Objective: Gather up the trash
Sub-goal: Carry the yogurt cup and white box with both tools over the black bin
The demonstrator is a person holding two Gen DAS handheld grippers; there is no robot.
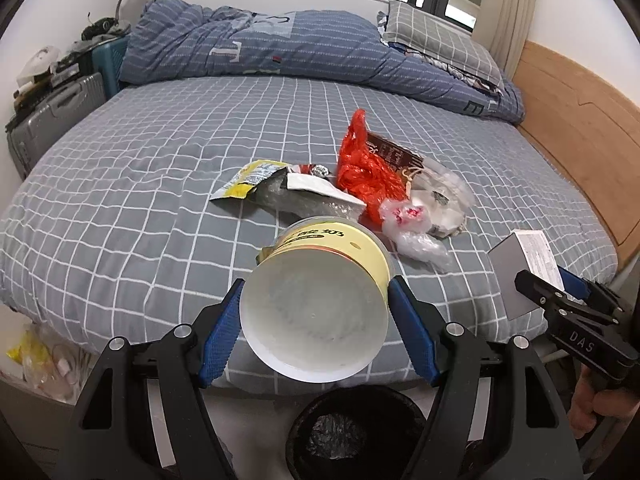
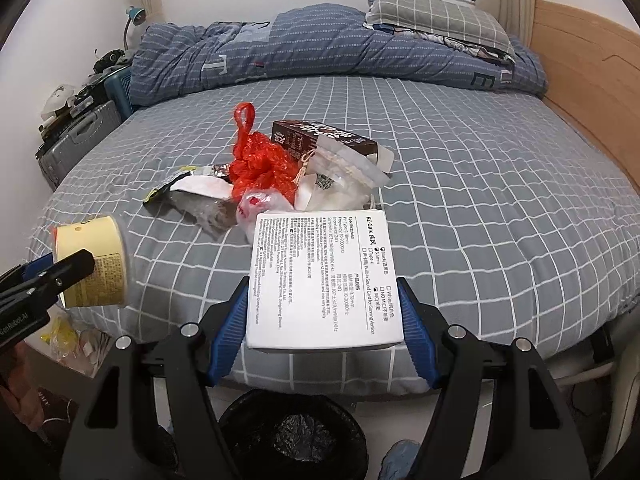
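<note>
My left gripper (image 1: 314, 312) is shut on a yellow yogurt cup (image 1: 320, 280), held on its side with the white open mouth toward the camera, above the bed's near edge. It also shows in the right wrist view (image 2: 94, 264). My right gripper (image 2: 324, 308) is shut on a white printed box (image 2: 322, 276), also seen in the left wrist view (image 1: 524, 268). A black-lined trash bin (image 1: 352, 432) stands on the floor below both grippers, and shows in the right wrist view (image 2: 292, 436). Trash lies on the bed: a red plastic bag (image 1: 364, 168), a yellow wrapper (image 1: 248, 178), clear bags (image 1: 416, 236), a brown carton (image 2: 320, 138).
The bed has a grey checked sheet (image 1: 160, 200), a folded blue quilt (image 1: 280, 44) and a pillow (image 1: 440, 40) at the back. A wooden headboard (image 1: 580, 132) is on the right. A grey suitcase (image 1: 56, 116) and clutter stand at the left. A bag of litter (image 1: 44, 360) lies on the floor.
</note>
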